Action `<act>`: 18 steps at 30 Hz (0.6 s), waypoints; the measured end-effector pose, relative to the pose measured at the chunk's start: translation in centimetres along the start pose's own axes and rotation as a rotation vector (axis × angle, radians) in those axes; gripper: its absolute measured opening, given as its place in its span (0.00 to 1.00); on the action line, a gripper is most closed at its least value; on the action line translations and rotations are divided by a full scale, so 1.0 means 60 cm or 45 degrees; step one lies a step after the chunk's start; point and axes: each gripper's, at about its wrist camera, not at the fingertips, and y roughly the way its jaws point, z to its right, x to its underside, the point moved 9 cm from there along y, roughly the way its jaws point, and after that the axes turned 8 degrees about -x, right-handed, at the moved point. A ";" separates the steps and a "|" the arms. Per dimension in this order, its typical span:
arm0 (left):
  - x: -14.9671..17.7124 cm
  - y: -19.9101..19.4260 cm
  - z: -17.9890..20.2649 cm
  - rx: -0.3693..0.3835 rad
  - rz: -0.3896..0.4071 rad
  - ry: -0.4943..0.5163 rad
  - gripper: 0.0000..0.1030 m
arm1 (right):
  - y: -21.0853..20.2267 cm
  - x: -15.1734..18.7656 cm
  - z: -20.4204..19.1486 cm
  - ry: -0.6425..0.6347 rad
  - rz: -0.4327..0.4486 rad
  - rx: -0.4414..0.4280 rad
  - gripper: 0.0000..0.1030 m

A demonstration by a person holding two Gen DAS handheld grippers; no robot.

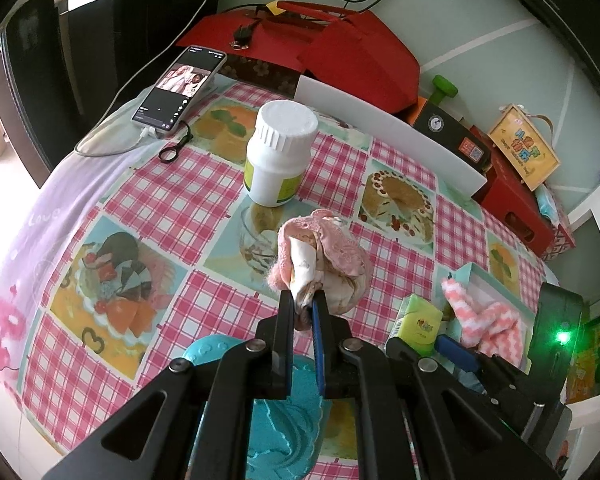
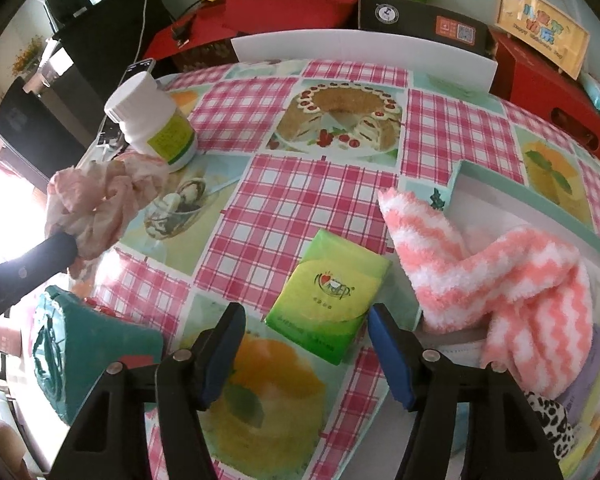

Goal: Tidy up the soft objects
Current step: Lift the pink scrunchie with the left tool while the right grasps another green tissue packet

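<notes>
A: How far along is it?

B: Partway, I'd say. The striped sock [image 2: 496, 276] already hangs over the box [image 2: 540, 196] wall near the table's [image 2: 284, 200] right edge. The scrunchie [image 1: 324, 256] is clenched in the left gripper [image 1: 305, 304], lifted over the table middle.

A: And the right gripper [image 2: 304, 320]?

B: Fingers spread, holding nothing, just short of the tissue pack [image 2: 332, 296]. Its long axis runs diagonally, far end toward the box.

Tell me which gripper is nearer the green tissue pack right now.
Right. The right gripper is open just short of the green tissue pack, fingers either side of its near end. The left gripper is off to the pack's left, shut on the pink scrunchie.
</notes>
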 end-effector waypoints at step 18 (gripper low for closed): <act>0.006 0.007 -0.001 0.002 -0.020 -0.001 0.08 | 0.031 0.002 0.002 -0.020 -0.034 0.055 0.59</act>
